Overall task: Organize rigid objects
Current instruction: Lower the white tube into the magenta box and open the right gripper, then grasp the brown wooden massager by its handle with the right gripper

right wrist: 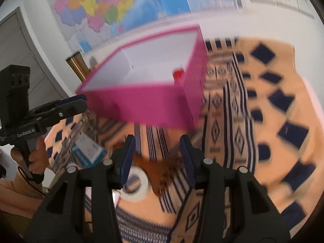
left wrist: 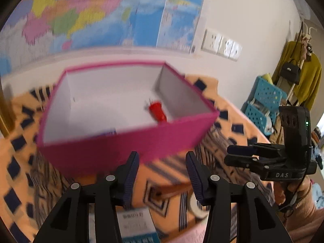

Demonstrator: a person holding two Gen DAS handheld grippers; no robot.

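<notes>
A magenta box (left wrist: pixel 113 147) with a white inside stands on the patterned orange cloth; it also shows in the right wrist view (right wrist: pixel 141 101). A small red object (left wrist: pixel 157 111) lies in its right corner, also seen from the right wrist (right wrist: pixel 178 74). My left gripper (left wrist: pixel 162 160) is open and empty, just in front of the box. My right gripper (right wrist: pixel 158 143) is open and empty, above a roll of white tape (right wrist: pixel 139 184) and a brown object (right wrist: pixel 162 168). A white and blue carton (right wrist: pixel 89 151) lies left of the tape. Both views are blurred.
The right gripper shows in the left wrist view (left wrist: pixel 243 156), the left gripper in the right wrist view (right wrist: pixel 66 105). The tape (left wrist: pixel 197 207) and carton (left wrist: pixel 134 225) lie under the left gripper. Blue crates (left wrist: pixel 263 105) and a coat rack (left wrist: pixel 299 70) stand at the right. A map (left wrist: pixel 101 10) covers the wall.
</notes>
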